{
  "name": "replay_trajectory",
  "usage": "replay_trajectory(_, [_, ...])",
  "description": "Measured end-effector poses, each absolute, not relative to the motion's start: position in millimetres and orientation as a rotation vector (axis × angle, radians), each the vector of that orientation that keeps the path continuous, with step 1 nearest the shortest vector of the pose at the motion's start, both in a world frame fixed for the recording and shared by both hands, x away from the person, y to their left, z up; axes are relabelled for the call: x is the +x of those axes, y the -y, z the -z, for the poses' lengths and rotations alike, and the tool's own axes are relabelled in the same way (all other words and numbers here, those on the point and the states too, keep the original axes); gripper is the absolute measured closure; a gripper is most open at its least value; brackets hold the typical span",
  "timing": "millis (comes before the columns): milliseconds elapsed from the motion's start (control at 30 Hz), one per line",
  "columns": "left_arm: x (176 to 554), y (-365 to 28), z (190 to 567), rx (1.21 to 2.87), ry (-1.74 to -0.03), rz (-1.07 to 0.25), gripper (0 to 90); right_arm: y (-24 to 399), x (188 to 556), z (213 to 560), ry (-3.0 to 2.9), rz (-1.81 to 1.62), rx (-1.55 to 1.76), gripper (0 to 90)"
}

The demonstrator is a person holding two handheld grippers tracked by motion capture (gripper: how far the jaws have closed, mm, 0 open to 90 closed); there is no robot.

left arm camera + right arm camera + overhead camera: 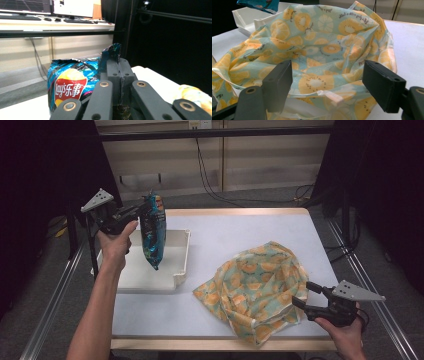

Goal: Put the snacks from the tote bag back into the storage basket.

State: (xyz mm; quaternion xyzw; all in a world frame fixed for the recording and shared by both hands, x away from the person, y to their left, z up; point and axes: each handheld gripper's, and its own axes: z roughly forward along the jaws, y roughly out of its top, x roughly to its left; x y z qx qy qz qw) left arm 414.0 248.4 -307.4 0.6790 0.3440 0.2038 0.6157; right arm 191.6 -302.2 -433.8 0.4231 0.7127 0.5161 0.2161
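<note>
A blue Lay's chip bag hangs upright above the white tray at the left of the table. My left gripper is shut on the bag's crumpled top edge. In the left gripper view the jaws are pressed together on the bag's top corner, and the chip bag hangs to their left. A fabric bag with an orange-and-kiwi print lies slumped at the right front of the table. My right gripper stands open at its near right edge. The right gripper frames the fabric bag's rim.
The white tray is shallow, with a raised wall on the side facing the fabric bag. White table surface lies bare between the tray and the fabric bag. Metal rails run along both table sides, and cables lie on the floor behind.
</note>
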Motion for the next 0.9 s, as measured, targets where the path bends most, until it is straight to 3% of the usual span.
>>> replay_trajectory(900, [454.5, -250.9, 346.1, 1.560, -0.876, -0.542, 89.8, 301.1, 196.8, 437.1, -2.001, -1.422, 1.174, 23.7])
